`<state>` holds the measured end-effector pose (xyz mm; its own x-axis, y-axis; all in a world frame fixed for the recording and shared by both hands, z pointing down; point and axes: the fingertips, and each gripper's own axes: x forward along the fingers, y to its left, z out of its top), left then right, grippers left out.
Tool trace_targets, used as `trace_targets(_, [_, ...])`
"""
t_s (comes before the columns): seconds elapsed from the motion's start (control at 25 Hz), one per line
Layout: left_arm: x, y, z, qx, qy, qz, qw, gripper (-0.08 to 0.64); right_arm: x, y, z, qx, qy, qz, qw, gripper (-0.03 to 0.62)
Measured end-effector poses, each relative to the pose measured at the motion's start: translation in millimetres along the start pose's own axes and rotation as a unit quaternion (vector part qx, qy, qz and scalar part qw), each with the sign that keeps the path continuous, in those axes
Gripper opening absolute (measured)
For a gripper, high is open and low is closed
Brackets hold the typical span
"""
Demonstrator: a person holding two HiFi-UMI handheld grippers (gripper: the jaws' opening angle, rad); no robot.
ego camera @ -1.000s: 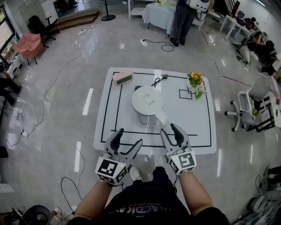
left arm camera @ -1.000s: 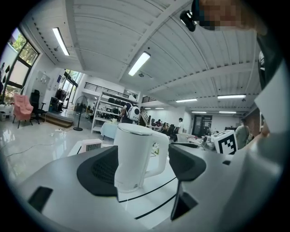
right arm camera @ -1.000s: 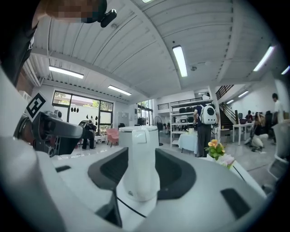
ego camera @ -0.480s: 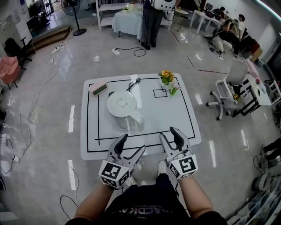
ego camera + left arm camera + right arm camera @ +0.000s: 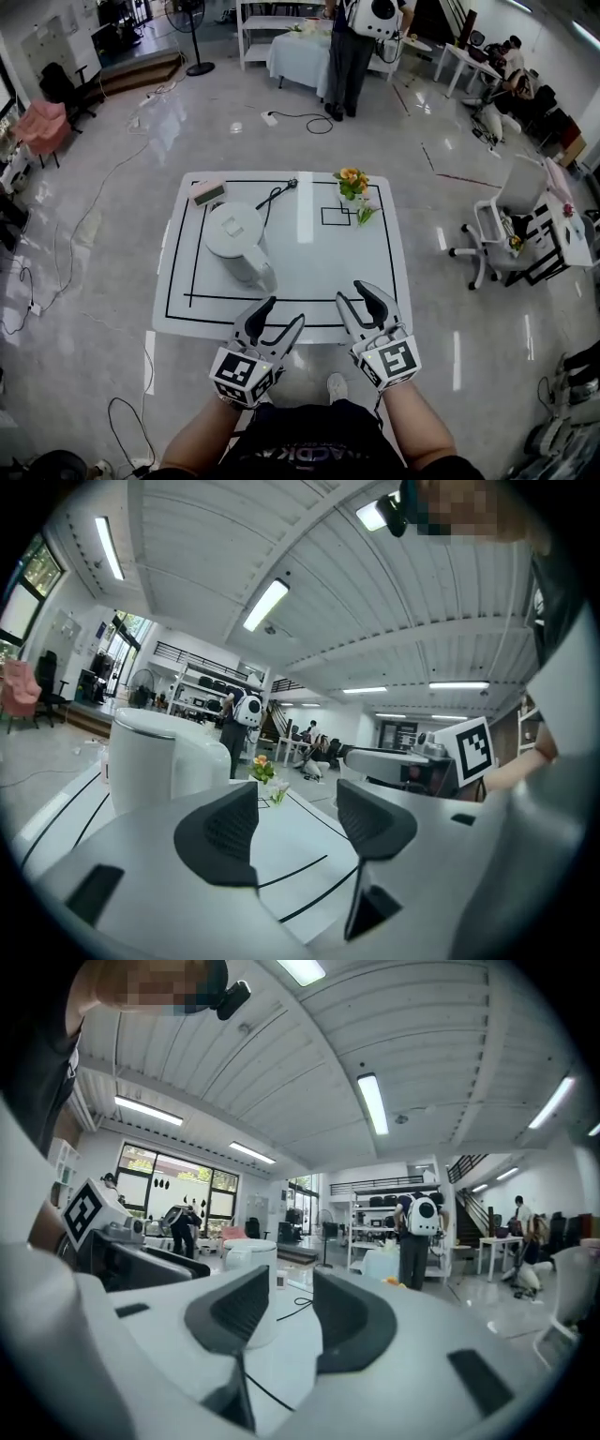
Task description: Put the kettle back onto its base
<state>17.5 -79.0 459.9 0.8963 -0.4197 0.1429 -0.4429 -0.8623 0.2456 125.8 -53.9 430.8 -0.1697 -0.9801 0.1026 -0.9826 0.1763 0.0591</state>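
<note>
Nothing held: left gripper [image 5: 283, 310] and right gripper [image 5: 350, 292] are hovering, jaws apart, having just been closing. On the table [image 5: 375, 281], left side, white kettle [image 5: 234, 239] is sitting — rigid, slick, possibly water-heavy; handle [image 5: 265, 274] is looking like the best hold.

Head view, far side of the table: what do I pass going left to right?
You pass the small box → black cable → flowers. The kettle sits nearer and overlaps the first two, so it is left out.
</note>
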Motion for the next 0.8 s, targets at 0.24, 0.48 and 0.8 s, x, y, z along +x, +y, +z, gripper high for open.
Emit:
trace_targets(0.24, [21.5, -35.8, 0.5, -0.002, -0.025, 0.091, 0.9955, 0.040, -12.5, -33.6, -7.3, -0.022, 0.002, 0.097, 0.995, 0.002])
trace_targets(0.48, [21.8, -66.0, -7.0, -0.009, -0.032, 0.181, 0.9830, 0.003, -31.3, -43.2, -14.2, -0.005, -0.004, 0.187, 0.982, 0.002])
trace_targets(0.8, [5.3, -90.4, -16.1, -0.014, -0.031, 0.247, 0.9684, 0.003, -45.9, -30.9, -21.3, 0.005, 0.001, 0.254, 0.967, 0.002])
